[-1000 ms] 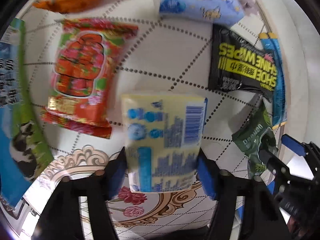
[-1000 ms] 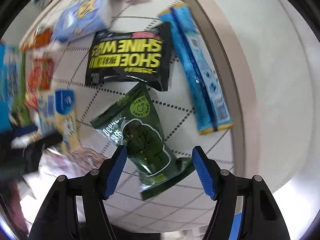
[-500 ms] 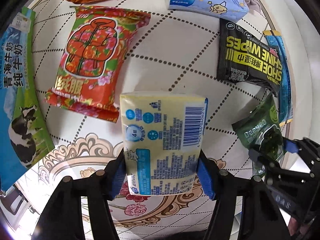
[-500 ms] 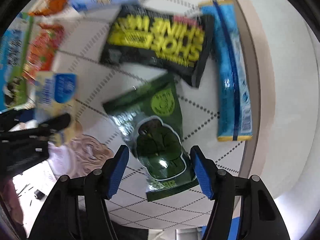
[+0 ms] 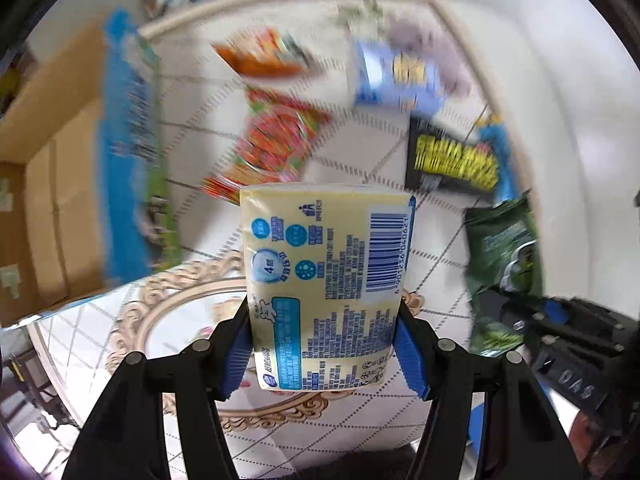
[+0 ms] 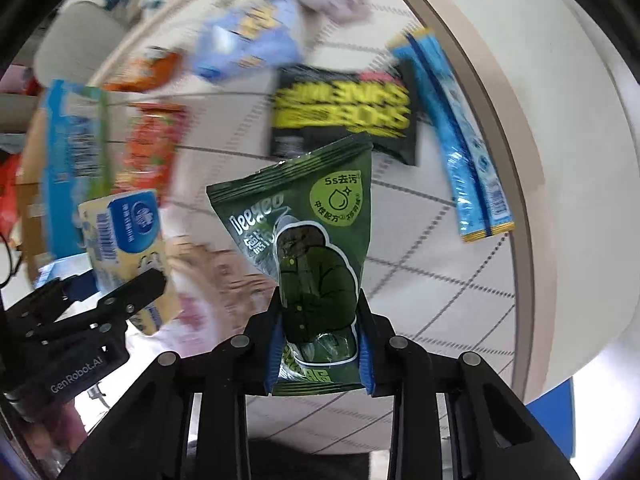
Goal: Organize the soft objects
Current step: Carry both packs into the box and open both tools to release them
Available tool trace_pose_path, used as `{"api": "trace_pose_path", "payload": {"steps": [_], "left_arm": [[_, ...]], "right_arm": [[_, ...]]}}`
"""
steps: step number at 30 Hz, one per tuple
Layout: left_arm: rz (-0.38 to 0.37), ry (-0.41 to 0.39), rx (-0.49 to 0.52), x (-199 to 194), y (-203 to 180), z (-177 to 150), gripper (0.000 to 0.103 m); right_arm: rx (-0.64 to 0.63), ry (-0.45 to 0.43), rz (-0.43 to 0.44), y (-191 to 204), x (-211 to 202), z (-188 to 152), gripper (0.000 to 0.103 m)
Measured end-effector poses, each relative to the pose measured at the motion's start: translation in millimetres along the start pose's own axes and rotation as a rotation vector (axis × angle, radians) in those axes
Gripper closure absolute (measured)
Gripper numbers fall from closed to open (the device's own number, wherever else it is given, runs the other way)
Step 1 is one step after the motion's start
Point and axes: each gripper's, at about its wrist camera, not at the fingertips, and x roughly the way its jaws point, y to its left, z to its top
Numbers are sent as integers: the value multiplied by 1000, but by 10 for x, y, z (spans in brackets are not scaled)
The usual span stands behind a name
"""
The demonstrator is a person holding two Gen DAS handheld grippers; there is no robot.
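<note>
Clearly I carry both packs off the table (image 6: pixel 460 292) so each can go to its own spot; my left gripper (image 5: pixel 322 354) is clamped on the yellow tissue pack (image 5: pixel 326 280) by its lower end, raised above the quilted cloth; my right gripper (image 6: pixel 320 354) pinches the green wipes pouch (image 6: pixel 308 236) by its bottom seam; the other packets (image 6: pixel 340 114) lie beyond, blurred, with cardboard boxes (image 5: pixel 48 208) at the left.

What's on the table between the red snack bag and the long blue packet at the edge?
The black wipes pack with yellow letters lies between the red snack bag and the long blue packet, seen in the right wrist view.
</note>
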Motion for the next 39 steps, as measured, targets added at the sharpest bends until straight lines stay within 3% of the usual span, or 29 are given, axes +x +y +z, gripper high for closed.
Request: {"api": "trace_pose_path", "payload": {"steps": [6,12,16,24,30,39], "left_arm": [[-8,-152,-85,-1101,516,18,43],[49,-217,-166,-1511,1405,105,43],[48,-195,-230,-1429,2075,253,43],[-22,-91,-305,-820,3100,746,43],[-65,39,-310,-252,3475,1025,43],[-106,124,-265,111,3510,1251,42]], "right_arm": [[-117,-73,97,807,-647,-4,71],[-229,-109,163,1897,-858,130,71],[-262,-109,169,2586,-803,240,71],[-248,-55,122,3703,-61,674,71],[-227,-20,59,4007,563,1037,71],[-202,15,14,4092,1144,1291,71]]}}
